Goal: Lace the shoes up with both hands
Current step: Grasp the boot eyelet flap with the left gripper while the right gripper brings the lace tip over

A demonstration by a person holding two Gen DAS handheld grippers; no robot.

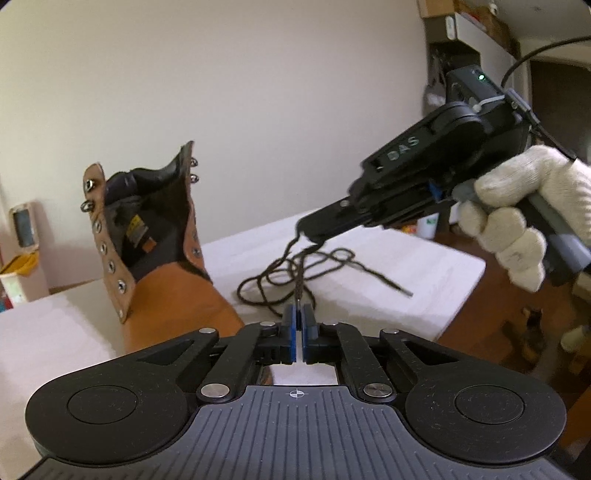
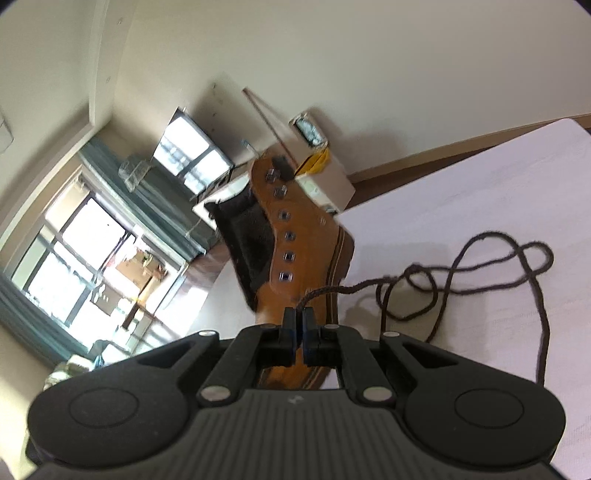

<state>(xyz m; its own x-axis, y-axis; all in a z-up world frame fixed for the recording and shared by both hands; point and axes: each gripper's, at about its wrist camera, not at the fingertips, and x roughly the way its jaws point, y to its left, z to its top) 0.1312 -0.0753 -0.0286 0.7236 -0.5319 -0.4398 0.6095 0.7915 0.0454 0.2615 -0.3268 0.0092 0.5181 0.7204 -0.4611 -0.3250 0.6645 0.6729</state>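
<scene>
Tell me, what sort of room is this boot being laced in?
Probably a lived-in room at home, not a workshop: a big curtained window, cluttered shelves high on the wall, and a table under white cloth where the tan boot and its loose lace lie.

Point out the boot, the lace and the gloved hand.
boot [image 1: 173, 295], left wrist view, tan leather side.
lace [image 2: 480, 258], right wrist view, loose loop on the table.
gloved hand [image 1: 517, 218], left wrist view, knuckles.

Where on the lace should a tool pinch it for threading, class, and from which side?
Probably the stiff tip of the lace, lying straight and clear of the tangled loops on the white cloth. Come from above, fingers either side of it. Both tools now pinch the lace elsewhere, and the boot is unlaced.
</scene>
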